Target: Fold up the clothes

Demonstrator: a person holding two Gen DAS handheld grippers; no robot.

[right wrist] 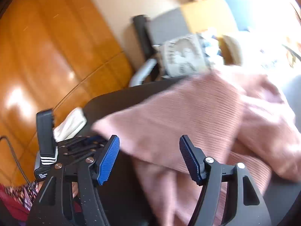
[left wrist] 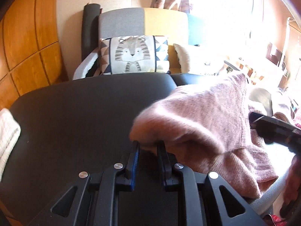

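Left wrist view shows the left gripper (left wrist: 147, 145) nearly closed, pinching a fold of the pink knit sweater (left wrist: 203, 116) just above the black table (left wrist: 75, 109). Beyond the table stand a sofa (left wrist: 143, 20) and a tiger cushion (left wrist: 132, 54). In the right wrist view the right gripper (right wrist: 149, 154) stands wide with nothing between its pads, and the sweater lies over the table in front of it. I judge the sweater soft, light and floppy; it will sag, so hold it at an edge or a corner.
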